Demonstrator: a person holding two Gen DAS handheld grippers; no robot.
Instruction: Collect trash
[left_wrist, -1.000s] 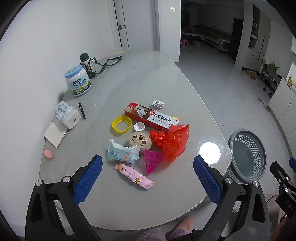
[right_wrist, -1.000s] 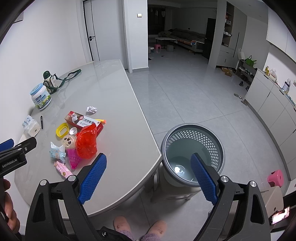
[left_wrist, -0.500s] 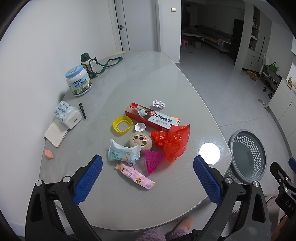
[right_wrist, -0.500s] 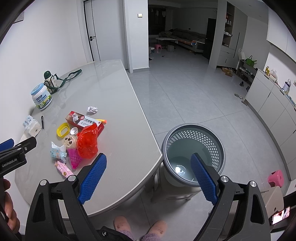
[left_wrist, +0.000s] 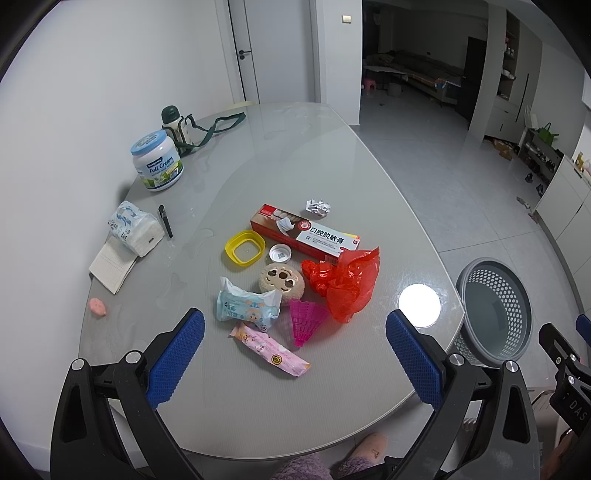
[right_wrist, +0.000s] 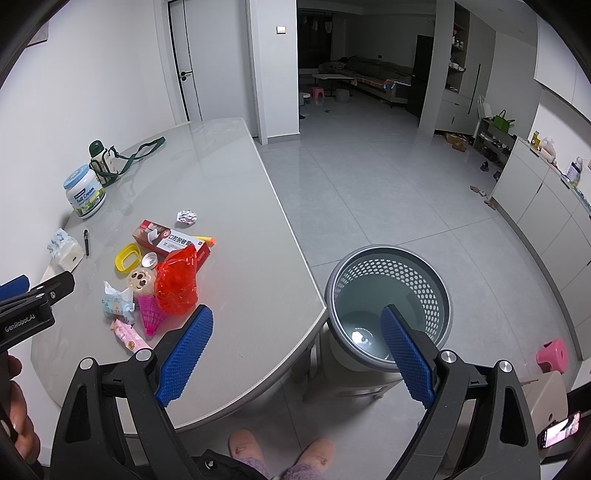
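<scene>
Almost nothing has moved since the earlier frames: the litter pile lies as it did, and the two views show only a slight drift. Left tool (left_wrist: 295, 341) hangs above the near edge of the worktop (left_wrist: 332, 177) with its blue pads spread wide and nothing between them, centred on the pile, a stance that suits a straight descent onto the nearest items. Right tool (right_wrist: 297, 341) is equally wide apart and empty; it is held over the gap between the worktop edge and the waste basket (right_wrist: 439, 280), probably so that it can serve either side. The basket stands on the floor just beside the rounded worktop corner, within reach for dropping, and appears empty apart from a light reflection on its bottom. Trash is gathered in a tight cluster at mid-worktop: a crumpled red plastic bag (left_wrist: 345, 284), a magenta shuttlecock (left_wrist: 304, 319) touching the bag, a pink sachet (left_wrist: 269, 349) nearest the left tool, a pale blue wipes packet (left_wrist: 245, 304), a round face-printed puff (left_wrist: 282, 282), a white cap (left_wrist: 280, 253), a yellow lid (left_wrist: 245, 246), a red and white toothpaste carton (left_wrist: 304, 234) and a foil ball (left_wrist: 317, 206) beyond it. Milk powder tin (left_wrist: 157, 160), flask (left_wrist: 173, 123), tissue pack (left_wrist: 135, 229) and pen (left_wrist: 165, 220) stand well apart near the wall, which suggests they are to be left. No item has yet been collected.
</scene>
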